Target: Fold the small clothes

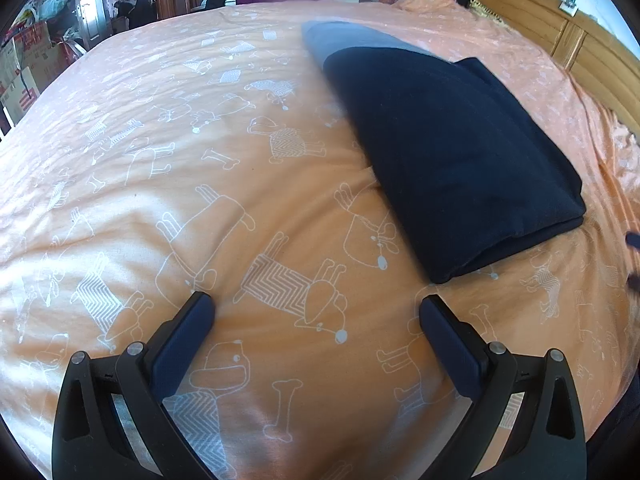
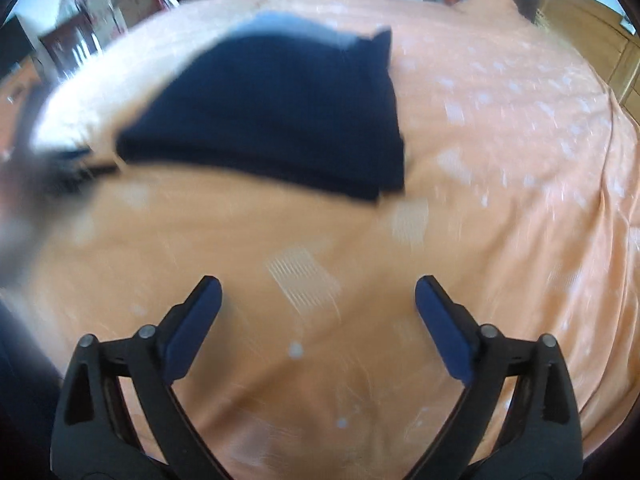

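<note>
A folded dark navy garment (image 1: 452,152) lies on the bed's orange sheet (image 1: 200,200), printed with white dogs and bones, with a grey-blue piece of cloth (image 1: 352,40) showing at its far end and a wooden headboard (image 1: 560,40) beyond to the right. The left gripper (image 1: 316,312) hovers over bare sheet just short of the garment's near corner, fingers spread wide and holding nothing. The right gripper (image 2: 318,292), in a blurred view, is likewise spread and empty, the garment (image 2: 272,112) lying apart ahead of it

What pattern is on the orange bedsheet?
White outline dogs and bones on the bedsheet, clearest in the left wrist view.
</note>
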A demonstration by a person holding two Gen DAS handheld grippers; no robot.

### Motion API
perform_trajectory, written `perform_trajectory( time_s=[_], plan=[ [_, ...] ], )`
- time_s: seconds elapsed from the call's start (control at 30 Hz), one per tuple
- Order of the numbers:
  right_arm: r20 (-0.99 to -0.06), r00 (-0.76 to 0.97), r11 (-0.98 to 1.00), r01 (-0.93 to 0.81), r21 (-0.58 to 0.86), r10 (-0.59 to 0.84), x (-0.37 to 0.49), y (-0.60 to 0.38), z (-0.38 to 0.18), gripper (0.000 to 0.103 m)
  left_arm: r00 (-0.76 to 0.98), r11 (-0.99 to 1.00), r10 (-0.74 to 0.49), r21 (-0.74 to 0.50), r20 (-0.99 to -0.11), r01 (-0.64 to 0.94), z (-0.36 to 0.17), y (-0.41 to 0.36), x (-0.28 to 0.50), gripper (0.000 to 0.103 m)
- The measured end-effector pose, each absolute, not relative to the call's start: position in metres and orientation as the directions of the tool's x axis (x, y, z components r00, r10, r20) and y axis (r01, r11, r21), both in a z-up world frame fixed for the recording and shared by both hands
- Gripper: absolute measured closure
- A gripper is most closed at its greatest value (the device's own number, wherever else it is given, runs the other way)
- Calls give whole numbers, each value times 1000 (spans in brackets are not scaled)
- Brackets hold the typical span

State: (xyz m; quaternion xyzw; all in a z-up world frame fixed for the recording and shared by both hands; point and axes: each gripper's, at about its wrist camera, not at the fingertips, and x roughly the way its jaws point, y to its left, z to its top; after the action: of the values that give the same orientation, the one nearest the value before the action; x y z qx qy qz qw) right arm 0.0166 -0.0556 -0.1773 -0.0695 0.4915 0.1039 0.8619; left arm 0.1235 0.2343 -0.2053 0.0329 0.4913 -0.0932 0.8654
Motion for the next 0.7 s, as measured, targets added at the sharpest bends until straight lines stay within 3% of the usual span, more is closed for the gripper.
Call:
perform_trajectory(
  time_s=[0.07, 0.33, 0.7],
  plan=[
    [-866, 486, 973, -231, 4, 119, 15, -64, -188, 0, 478, 984, -81, 6, -875, 179, -205, 228, 126, 0],
    [-854, 496, 974, -222, 51, 158, 18, -71, -196, 0, 453, 998, 44, 55, -890, 10, -206, 217, 140, 0],
    [-832, 539, 985, -167, 50, 134, 17, -68, -192, 0, 545, 998, 36, 57, -838, 22, -210, 220, 130, 0]
  ],
)
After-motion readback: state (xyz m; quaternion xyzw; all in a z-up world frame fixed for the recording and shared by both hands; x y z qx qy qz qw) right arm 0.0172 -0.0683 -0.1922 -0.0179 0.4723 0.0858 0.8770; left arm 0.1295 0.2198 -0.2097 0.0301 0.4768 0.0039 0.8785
